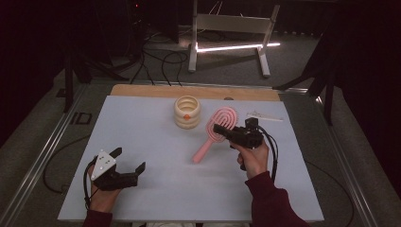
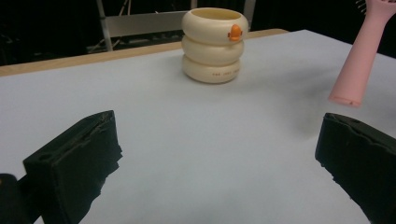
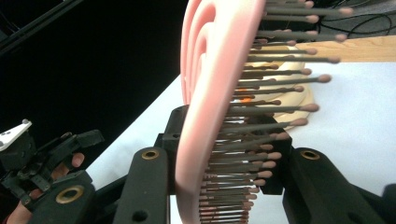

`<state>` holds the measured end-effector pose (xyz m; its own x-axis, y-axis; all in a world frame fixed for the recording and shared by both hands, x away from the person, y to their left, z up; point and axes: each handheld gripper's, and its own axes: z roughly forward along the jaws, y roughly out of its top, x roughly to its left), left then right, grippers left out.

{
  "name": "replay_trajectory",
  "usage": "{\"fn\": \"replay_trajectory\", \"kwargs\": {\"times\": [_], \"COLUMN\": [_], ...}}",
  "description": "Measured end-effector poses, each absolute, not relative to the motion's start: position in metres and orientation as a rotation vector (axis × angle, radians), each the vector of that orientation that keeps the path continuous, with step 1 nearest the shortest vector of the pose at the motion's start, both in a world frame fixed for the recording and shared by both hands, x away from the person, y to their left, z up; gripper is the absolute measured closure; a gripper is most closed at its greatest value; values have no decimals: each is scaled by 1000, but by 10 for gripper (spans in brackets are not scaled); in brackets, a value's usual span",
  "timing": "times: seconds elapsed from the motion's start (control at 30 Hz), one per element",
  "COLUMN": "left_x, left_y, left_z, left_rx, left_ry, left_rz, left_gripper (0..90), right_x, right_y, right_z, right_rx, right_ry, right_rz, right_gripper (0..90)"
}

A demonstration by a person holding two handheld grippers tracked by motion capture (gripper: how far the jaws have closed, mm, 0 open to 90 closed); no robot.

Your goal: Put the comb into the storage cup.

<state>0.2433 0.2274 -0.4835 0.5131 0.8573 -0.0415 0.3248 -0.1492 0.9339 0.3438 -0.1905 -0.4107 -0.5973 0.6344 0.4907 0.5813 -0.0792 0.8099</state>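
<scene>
1. Nearest, at 7 o'clock on the table [image 1: 142,198], the left gripper [image 1: 128,164] has its jaws wide open and holds nothing.
2. Past the middle, at 1 o'clock, the right gripper [image 1: 221,129] is clamped on the pink hairbrush [image 1: 215,130] at its head.
3. I think the brush is being carried. Next it must tip into the cream cup [image 1: 187,112] at 12 o'clock.
4. The right gripper view shows the bristles [image 3: 275,107] close up; the high view does not.

Dark room, grey carpet floor [image 1: 227,71], white metal frame [image 1: 231,28], glowing light strip [image 1: 236,47], loose black cables [image 1: 161,59].
</scene>
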Motion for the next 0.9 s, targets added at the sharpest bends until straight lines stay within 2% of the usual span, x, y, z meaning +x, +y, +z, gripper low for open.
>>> {"fn": "replay_trajectory", "kwargs": {"times": [0.4, 0.9], "left_x": [241, 240], "left_y": [230, 229], "left_z": [-491, -492], "left_rx": [1743, 1724], "left_ry": [992, 1000], "left_rz": [715, 679], "left_gripper": [3, 3], "right_x": [346, 350], "right_y": [-193, -189], "right_z": [-409, -398], "right_rx": [1399, 1385], "right_ry": [2064, 2056], "right_rz": [1810, 1807], "right_gripper": [636, 636]}}
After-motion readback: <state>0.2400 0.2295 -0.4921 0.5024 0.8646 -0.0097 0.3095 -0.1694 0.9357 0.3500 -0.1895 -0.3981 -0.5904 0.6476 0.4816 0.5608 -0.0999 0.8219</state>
